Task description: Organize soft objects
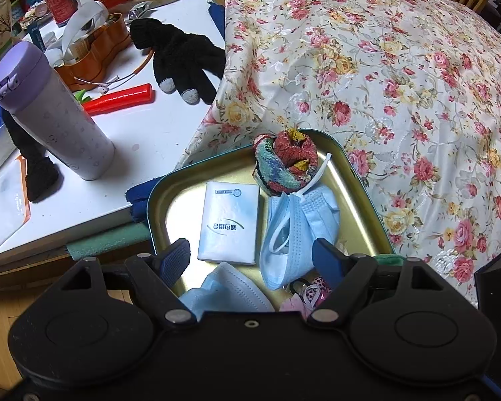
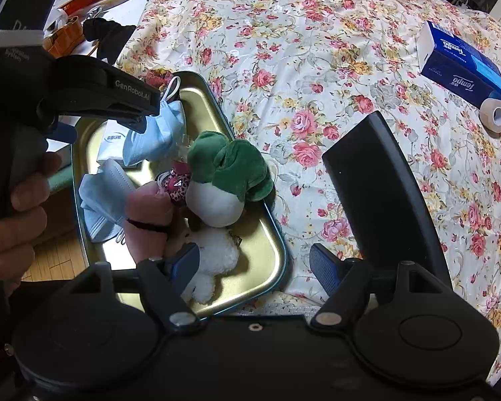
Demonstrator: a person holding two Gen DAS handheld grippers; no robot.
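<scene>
- Left gripper (image 1: 250, 255) and right gripper (image 2: 254, 265) both spread, holding nothing.
- Metal tray (image 2: 267, 254) on floral cloth (image 2: 317, 50) holds masks (image 1: 297, 224), tissue pack (image 1: 228, 222), rolled towel (image 1: 284, 163), radish plush (image 2: 223, 180).
- White plush (image 2: 213, 257) partly hidden.

This is a home, most likely a bedroom. A soft flowery cover (image 1: 367, 67) fills the right side of both views. At the upper left of the left view, a white table (image 1: 143, 127) is crowded with everyday things: a purple drink bottle (image 1: 50, 110), black gloves (image 1: 180, 56) and a red can (image 1: 58, 0). A wooden floor (image 2: 55, 260) shows at the lower left of the right view.
</scene>
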